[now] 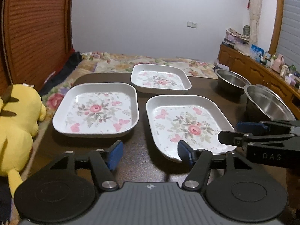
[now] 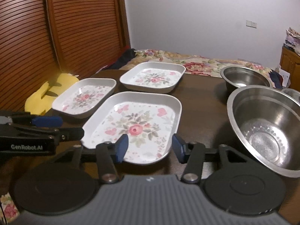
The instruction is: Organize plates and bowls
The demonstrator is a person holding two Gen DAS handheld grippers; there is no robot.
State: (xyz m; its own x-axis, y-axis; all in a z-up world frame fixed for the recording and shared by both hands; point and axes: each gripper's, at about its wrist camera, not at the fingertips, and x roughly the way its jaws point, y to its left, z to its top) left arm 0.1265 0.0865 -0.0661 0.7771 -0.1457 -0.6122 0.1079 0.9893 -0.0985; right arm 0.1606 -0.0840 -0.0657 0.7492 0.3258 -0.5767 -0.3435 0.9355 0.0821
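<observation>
Three white square plates with pink flower prints lie on a dark table (image 1: 142, 170): one at the left (image 1: 96, 110), one at the far side (image 1: 160, 78), one nearest (image 1: 187, 125). Steel bowls stand to the right, a large near one (image 2: 266, 127) and a farther one (image 2: 245, 79). My left gripper (image 1: 150, 154) is open over bare table, between the left and nearest plates. My right gripper (image 2: 150, 147) is open too, and the near edge of the nearest plate (image 2: 135, 125) shows between its blue pads (image 2: 121, 146). Each gripper appears at the edge of the other's view, both holding nothing.
A yellow plush toy (image 1: 16, 121) lies off the table's left edge. A bed with a flowered cover (image 1: 131, 61) runs behind the table. A slatted wooden door (image 2: 56, 28) stands at the left, a cluttered sideboard (image 1: 262, 69) at the right. A third bowl's rim (image 2: 292, 93) shows behind the large bowl.
</observation>
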